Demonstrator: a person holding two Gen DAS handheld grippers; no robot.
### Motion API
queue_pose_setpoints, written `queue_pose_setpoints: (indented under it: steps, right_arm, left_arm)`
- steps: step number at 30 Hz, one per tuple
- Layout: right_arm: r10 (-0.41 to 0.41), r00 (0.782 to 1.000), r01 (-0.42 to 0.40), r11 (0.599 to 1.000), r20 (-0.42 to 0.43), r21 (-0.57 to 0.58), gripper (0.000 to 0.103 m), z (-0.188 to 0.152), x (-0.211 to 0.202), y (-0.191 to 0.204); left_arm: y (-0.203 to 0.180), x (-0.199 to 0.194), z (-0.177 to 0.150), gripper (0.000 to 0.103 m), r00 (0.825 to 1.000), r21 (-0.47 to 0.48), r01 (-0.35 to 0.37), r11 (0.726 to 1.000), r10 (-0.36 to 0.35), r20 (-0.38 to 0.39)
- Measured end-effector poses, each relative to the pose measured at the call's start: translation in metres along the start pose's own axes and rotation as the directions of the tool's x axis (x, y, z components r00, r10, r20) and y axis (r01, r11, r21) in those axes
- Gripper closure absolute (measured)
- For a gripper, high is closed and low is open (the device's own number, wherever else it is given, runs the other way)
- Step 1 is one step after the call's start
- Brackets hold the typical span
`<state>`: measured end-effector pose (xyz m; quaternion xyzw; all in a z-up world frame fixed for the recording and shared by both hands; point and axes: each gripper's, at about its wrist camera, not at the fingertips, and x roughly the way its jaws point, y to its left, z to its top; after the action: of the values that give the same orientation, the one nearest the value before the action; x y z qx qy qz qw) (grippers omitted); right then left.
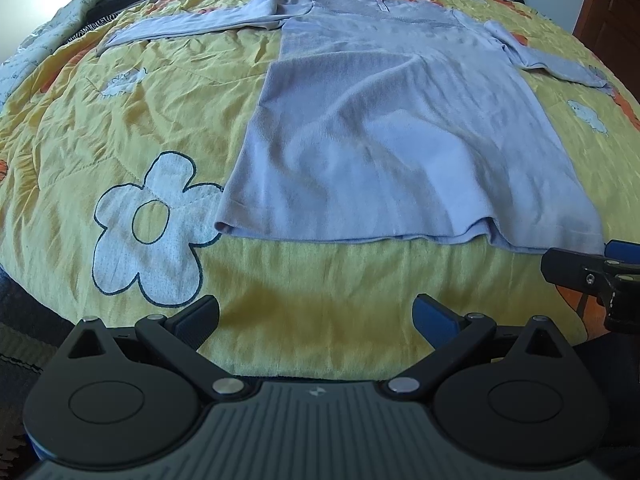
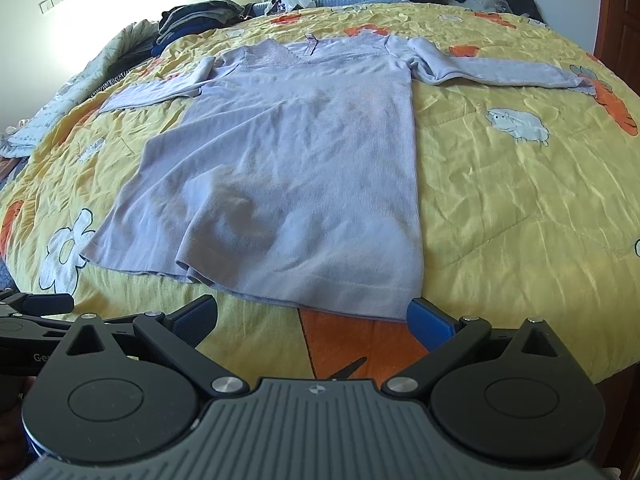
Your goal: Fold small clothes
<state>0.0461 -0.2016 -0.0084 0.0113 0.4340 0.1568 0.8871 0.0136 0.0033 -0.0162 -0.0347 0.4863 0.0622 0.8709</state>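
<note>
The lavender top (image 2: 280,168) lies flat on the yellow quilt (image 2: 520,200) of the bed, sleeves spread, hem nearest me. My left claw (image 1: 316,316) and right claw (image 2: 312,316) both gape empty short of it. I'd pinch a sleeve cuff (image 2: 576,82) cleanly and fold inward without dragging the body.

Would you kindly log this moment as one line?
phase: pre-grasp | lavender top: flat on quilt | left gripper: open | right gripper: open at hem
</note>
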Motion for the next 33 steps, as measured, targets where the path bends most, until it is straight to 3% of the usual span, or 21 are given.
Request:
queue_pose_setpoints:
  steps: [16, 19, 22, 26, 29, 33]
  right_arm:
    - [-0.007, 1.000, 0.007, 1.000, -0.005, 0.013, 0.001, 0.002, 0.003, -0.004]
    - [-0.003, 1.000, 0.003, 1.000, 0.006, 0.013, 0.001, 0.005, 0.000, -0.006]
    - [0.051, 0.996, -0.054, 0.998, 0.080, 0.036, 0.001, 0.017, -0.017, -0.020]
    - [0.124, 0.961, -0.152, 0.984, 0.245, 0.097, 0.001, 0.046, -0.045, -0.056]
    - [0.091, 0.926, -0.162, 0.972, 0.366, 0.167, 0.000, 0.076, -0.052, -0.096]
    - [-0.009, 0.927, -0.119, 0.941, 0.374, 0.317, 0.000, 0.119, -0.029, -0.160]
  left_arm:
    - [0.003, -0.012, 0.013, 0.000, 0.998, 0.011, -0.016, 1.000, 0.015, 0.057]
    - [0.009, -0.020, 0.023, 0.000, 0.998, 0.024, 0.031, 0.999, -0.033, 0.057]
    - [0.019, -0.040, 0.041, 0.000, 0.989, 0.040, 0.058, 0.997, -0.063, 0.131]
    - [0.031, -0.058, 0.073, 0.000, 0.963, 0.040, 0.040, 0.998, -0.049, 0.264]
    - [0.034, -0.051, 0.099, 0.000, 0.949, 0.023, 0.013, 1.000, -0.020, 0.314]
    - [0.034, -0.021, 0.126, 0.000, 0.958, -0.017, -0.008, 1.000, 0.012, 0.288]
